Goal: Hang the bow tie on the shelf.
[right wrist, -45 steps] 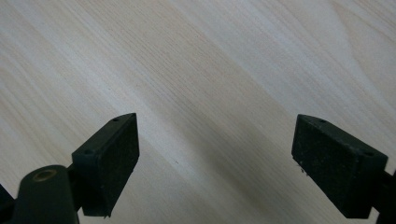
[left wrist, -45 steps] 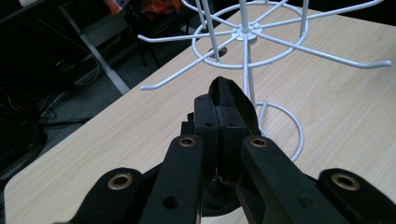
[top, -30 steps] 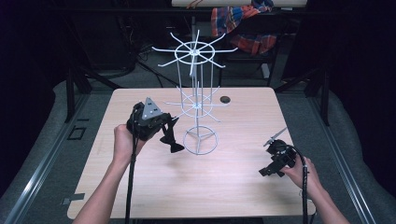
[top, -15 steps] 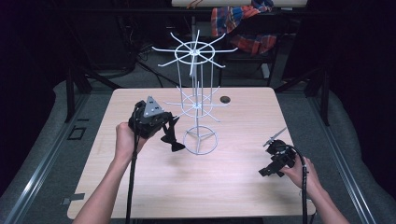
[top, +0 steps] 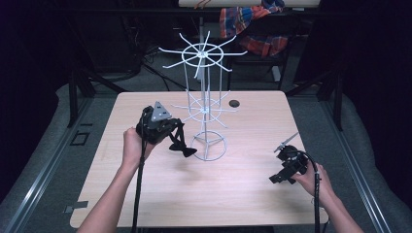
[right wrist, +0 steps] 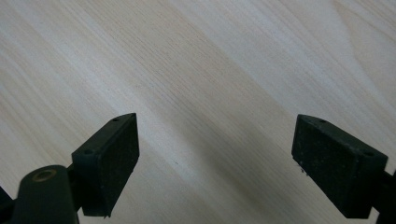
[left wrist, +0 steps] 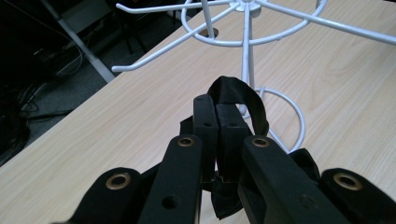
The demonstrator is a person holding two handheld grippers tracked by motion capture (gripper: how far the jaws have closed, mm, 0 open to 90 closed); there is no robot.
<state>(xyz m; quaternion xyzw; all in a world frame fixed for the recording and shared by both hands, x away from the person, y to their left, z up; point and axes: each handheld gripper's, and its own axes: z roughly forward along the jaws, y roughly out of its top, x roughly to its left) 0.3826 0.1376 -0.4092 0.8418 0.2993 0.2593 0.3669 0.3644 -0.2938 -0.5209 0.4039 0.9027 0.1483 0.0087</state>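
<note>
A white wire display rack (top: pixel 204 104) with hooked arms in two tiers stands on the wooden table (top: pixel 145 194). Just left of its ring base, my left gripper (top: pixel 176 136) is shut on a black bow tie (top: pixel 183 149) that hangs below the jaws. In the left gripper view the tie's black strap (left wrist: pixel 239 93) loops over the closed left gripper (left wrist: pixel 215 105), with the rack (left wrist: pixel 247 56) close ahead. My right gripper (top: pixel 278 177) is held low at the table's right front. In its own view the right gripper (right wrist: pixel 215 140) stands open over bare wood, with nothing between the jaws.
A small dark round hole (top: pixel 234 103) lies in the tabletop behind the rack. A thin metal rod (top: pixel 286 141) sticks up from the right gripper's side. Plaid cloth (top: pixel 252 24) hangs beyond the table's far edge. Dark floor surrounds the table.
</note>
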